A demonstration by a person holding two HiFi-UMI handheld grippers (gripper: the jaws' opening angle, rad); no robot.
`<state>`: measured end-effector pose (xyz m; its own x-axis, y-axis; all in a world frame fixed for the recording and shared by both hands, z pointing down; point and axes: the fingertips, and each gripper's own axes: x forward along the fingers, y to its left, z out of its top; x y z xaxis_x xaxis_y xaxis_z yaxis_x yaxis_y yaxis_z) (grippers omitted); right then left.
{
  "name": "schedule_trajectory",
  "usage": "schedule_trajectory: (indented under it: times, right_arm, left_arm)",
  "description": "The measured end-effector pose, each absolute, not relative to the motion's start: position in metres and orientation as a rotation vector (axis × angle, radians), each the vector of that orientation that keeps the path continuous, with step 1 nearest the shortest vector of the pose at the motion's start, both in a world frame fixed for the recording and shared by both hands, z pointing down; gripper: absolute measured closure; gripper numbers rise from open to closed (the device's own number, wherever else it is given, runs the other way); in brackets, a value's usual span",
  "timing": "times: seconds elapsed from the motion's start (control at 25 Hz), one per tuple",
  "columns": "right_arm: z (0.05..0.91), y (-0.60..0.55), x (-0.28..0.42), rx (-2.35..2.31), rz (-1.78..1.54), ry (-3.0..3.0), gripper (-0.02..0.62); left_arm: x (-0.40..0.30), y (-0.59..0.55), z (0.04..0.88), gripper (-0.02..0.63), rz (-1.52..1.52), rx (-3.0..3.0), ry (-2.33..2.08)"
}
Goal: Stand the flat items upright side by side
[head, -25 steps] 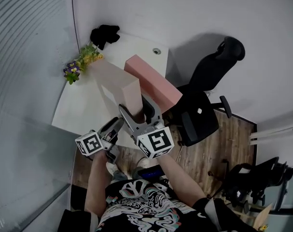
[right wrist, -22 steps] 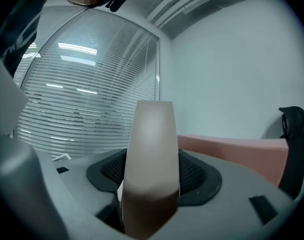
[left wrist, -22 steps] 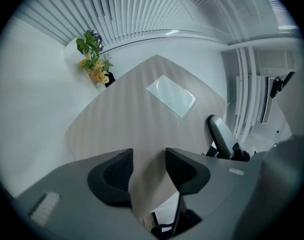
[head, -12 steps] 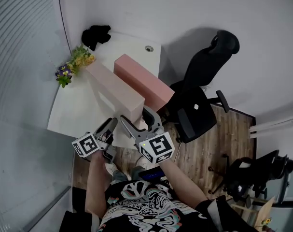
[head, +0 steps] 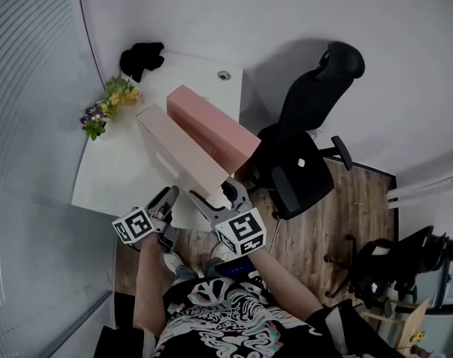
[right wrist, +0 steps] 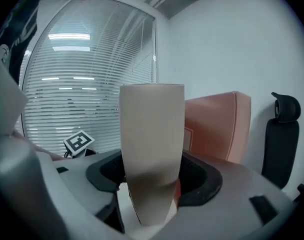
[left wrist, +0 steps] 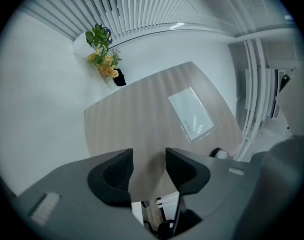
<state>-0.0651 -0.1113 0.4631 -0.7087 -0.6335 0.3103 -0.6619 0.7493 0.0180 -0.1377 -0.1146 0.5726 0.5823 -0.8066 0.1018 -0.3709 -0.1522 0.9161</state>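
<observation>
Shirt (head: 211,321): black, white swirl print. Left hand-held gripper (head: 169,198), right hand-held gripper (head: 219,192): grey, black pads (left wrist: 116,171), black-on-white marker cubes (head: 241,232).

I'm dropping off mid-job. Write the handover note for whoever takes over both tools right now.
Right tool: shut on the narrow end of the pale box.
Left tool: jaws apart, having just closed a little, nothing gripped between them. The pale box's wide side is right ahead; contact unclear.
Things: pale box upright on its long edge, on or just above the white desk, close beside the upright pink box.
Done: both boxes upright side by side.
Left: check the pale box rests steady, then probably release and back away.
</observation>
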Motion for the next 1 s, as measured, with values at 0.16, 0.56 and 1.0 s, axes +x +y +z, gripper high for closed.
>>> schedule_trajectory:
  times: [0.16, 0.56, 1.0]
  right_arm:
    - [0.465, -0.111, -0.062, 1.005, 0.137, -2.636, 0.291]
    - [0.459, -0.103, -0.054, 1.027, 0.137, -2.589, 0.293]
    - [0.460, -0.094, -0.032, 1.098, 0.181, -2.570, 0.346]
  left_arm:
    - [-0.131, -0.114, 0.582, 0.420, -0.475, 1.750, -0.977]
    - [-0.129, -0.112, 0.599, 0.423, -0.463, 1.698, -1.008]
    - [-0.132, -0.123, 0.609, 0.428, -0.498, 1.653, -1.010]
